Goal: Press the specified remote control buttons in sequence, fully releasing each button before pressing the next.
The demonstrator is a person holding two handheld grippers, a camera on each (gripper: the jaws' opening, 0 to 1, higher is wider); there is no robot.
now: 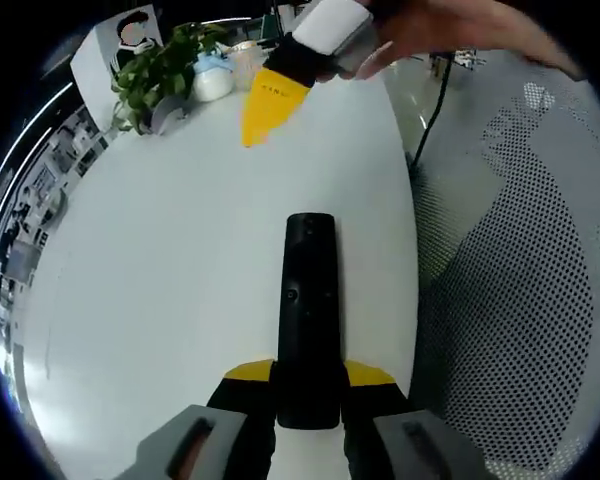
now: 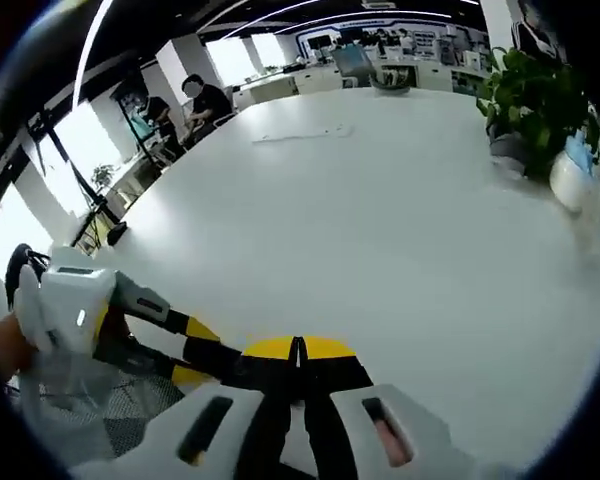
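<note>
White table (image 1: 160, 270); one remote (image 1: 309, 320) clamped in left gripper (image 1: 310, 385); right gripper (image 2: 297, 362) jaws together.

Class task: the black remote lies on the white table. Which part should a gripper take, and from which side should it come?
Take the remote by its near, button-free end, jaws across its narrow width, coming along its long axis. The left gripper already grips it so. That probably leaves the far buttons clear for the right gripper.
</note>
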